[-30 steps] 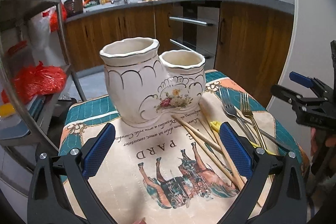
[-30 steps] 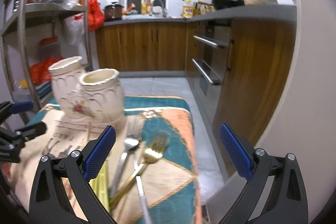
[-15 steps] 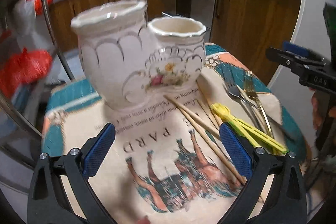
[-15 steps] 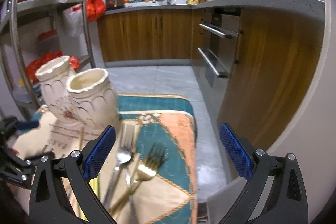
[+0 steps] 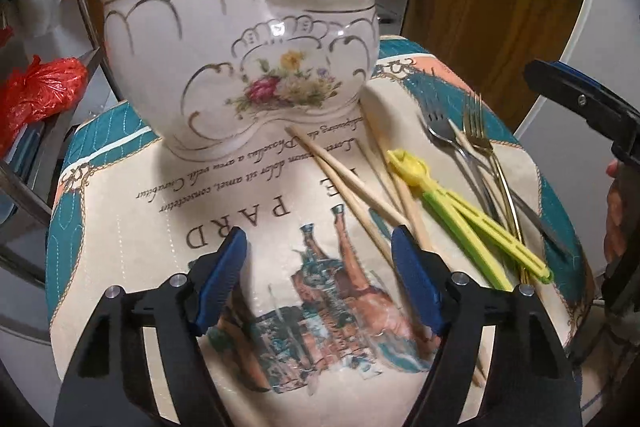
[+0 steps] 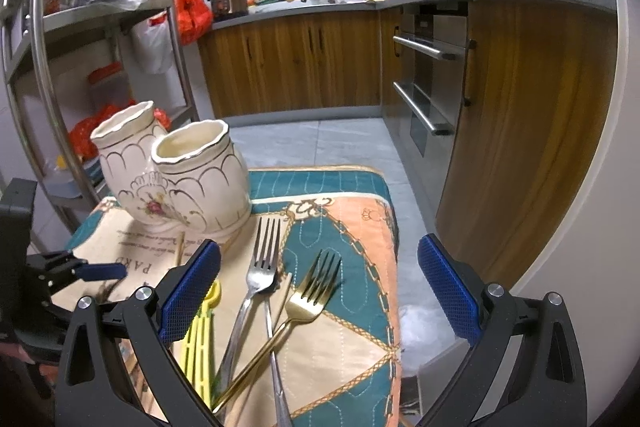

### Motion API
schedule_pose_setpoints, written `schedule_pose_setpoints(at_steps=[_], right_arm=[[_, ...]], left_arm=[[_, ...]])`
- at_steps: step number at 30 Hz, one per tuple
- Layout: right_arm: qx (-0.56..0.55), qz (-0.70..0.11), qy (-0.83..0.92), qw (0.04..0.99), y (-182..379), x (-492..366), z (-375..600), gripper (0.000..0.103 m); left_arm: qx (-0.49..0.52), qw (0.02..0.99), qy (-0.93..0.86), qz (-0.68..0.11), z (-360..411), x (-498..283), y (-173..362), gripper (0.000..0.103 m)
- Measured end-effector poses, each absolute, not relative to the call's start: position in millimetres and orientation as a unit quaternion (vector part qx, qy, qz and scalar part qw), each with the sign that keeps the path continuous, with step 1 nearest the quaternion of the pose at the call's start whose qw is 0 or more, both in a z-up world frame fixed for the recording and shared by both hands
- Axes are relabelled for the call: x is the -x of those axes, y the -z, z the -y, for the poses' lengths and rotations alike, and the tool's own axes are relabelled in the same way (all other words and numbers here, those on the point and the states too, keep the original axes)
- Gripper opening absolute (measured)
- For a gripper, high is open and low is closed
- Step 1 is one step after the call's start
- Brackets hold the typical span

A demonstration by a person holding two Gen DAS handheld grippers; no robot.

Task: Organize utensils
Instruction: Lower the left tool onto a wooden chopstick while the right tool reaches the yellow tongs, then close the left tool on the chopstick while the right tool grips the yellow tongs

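A white two-cup ceramic holder (image 5: pixel 240 67) (image 6: pixel 172 179) with gold trim and flowers stands at the back of the printed cloth (image 5: pixel 120 227). To its right lie wooden chopsticks (image 5: pixel 348 183), a yellow-green plastic pair (image 5: pixel 460 211) (image 6: pixel 200 327), a silver fork (image 5: pixel 440 131) (image 6: pixel 260 267) and a gold fork (image 5: pixel 480 135) (image 6: pixel 316 287). My left gripper (image 5: pixel 318 243) (image 6: pixel 96 271) hangs low over the cloth. Its jaws are closing without pressing on anything, and the chopsticks' near ends run past its right finger. My right gripper (image 6: pixel 318 251) (image 5: pixel 580 103) stands open above the forks.
A metal rack (image 6: pixel 80 15) with bags stands left of the small table, with a red bag (image 5: pixel 36 95) low on it. Wooden cabinets (image 6: pixel 300 59) and oven drawers (image 6: pixel 424 83) line the far and right sides. The cloth's right edge (image 6: pixel 394 267) drops to the tiled floor.
My left gripper has sunk and tipped down toward the cloth, nearer the holder and chopsticks, and its jaws have narrowed. The right gripper has tilted slightly and stays wide open.
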State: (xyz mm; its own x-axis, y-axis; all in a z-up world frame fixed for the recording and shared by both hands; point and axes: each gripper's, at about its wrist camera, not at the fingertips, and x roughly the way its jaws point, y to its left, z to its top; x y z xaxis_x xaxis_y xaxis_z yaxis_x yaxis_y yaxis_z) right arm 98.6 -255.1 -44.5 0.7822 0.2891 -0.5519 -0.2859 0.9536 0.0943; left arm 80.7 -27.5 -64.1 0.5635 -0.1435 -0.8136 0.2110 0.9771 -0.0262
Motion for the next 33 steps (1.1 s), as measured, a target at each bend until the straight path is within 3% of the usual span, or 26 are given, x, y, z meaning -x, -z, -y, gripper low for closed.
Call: schedule_pose_setpoints(at_steps=[6, 10, 11, 13, 23, 33], right_arm=[[0.007, -0.292, -0.16, 0.943, 43, -95, 251, 0.098], [0.016, -0.291, -0.174, 0.94, 42, -90, 248, 0.095], [0.019, -0.292, -0.18, 0.939, 42, -89, 246, 0.092], [0.029, -0.299, -0.192, 0.934, 43, -88, 241, 0.081], [0.096, -0.359, -0.26, 0.891, 64, -78, 199, 0.043], [0.136, -0.379, -0.283, 0.87, 76, -64, 166, 0.017]], left_arm=[[-0.061, 0.88, 0.093, -0.461, 45, -84, 67, 0.061], [-0.063, 0.882, 0.093, -0.458, 45, -86, 65, 0.031], [-0.063, 0.881, 0.095, -0.459, 44, -86, 64, 0.021], [-0.066, 0.878, 0.102, -0.463, 43, -88, 64, 0.01], [-0.084, 0.873, 0.108, -0.468, 14, -72, 57, 0.005], [-0.07, 0.879, 0.119, -0.457, -5, -53, 57, 0.005]])
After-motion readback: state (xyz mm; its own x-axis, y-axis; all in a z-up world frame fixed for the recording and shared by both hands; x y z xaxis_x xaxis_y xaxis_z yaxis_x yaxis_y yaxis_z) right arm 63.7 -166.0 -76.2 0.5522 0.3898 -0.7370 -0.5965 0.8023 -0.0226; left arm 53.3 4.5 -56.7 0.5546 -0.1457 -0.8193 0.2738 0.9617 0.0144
